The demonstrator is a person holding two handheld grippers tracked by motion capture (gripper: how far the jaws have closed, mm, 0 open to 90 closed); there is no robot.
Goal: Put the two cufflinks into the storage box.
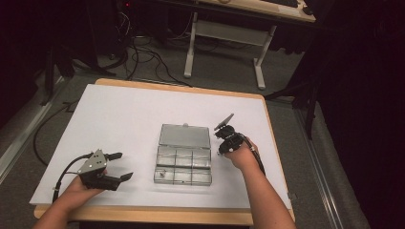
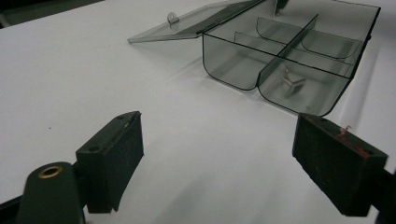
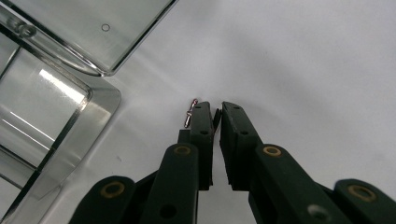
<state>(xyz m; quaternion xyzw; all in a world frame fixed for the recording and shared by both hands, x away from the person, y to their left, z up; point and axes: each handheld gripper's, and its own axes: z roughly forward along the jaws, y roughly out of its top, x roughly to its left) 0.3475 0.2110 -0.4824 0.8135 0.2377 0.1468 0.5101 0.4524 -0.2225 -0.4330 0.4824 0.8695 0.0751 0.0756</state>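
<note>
A clear plastic compartment box (image 1: 183,182) lies in the middle of the white table with its lid (image 1: 185,136) folded flat behind it. A small metal piece (image 2: 292,84) rests in its front left compartment. My right gripper (image 1: 221,151) points down at the table just right of the box. In the right gripper view its jaws (image 3: 217,109) stand almost together, with a thin dark part (image 3: 216,118) pinched between the tips beside the box corner (image 3: 100,100). My left gripper (image 1: 125,166) rests at the front left, open and holding nothing, its pads (image 2: 116,158) wide apart and facing the box.
White sheet (image 1: 129,114) covers the wooden table; its front edge (image 1: 157,214) runs close to both forearms. Behind the table stand a desk frame (image 1: 191,47) and loose cables (image 1: 143,57) on the floor.
</note>
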